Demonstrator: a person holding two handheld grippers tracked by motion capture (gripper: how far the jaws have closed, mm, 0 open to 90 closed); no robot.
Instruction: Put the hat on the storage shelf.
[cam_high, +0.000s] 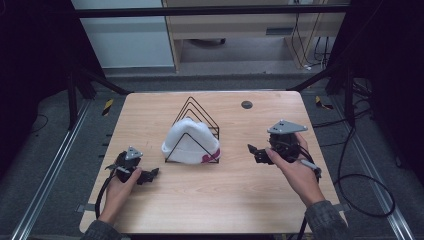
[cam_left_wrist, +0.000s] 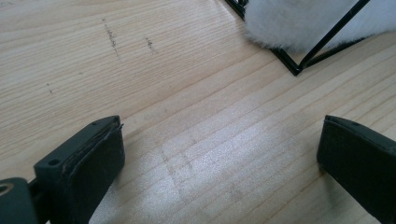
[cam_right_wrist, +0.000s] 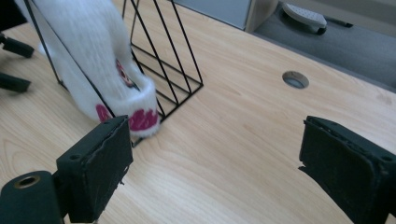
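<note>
Flanking white hat on wire rack, seemingly untouched: left claw, right claw, both agape.

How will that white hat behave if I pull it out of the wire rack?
Probably floppy: the hat sags between the wires of the rack and bulges past them. Its fuzzy knit likely grips pads well but may snag on a wire. The rack looks thin and light, so it could slide or tip along with the hat unless the other gripper steadies it.

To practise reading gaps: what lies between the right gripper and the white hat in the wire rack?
Only bare wooden table lies between the right gripper and the white hat in the wire rack, as the high view shows.
</note>
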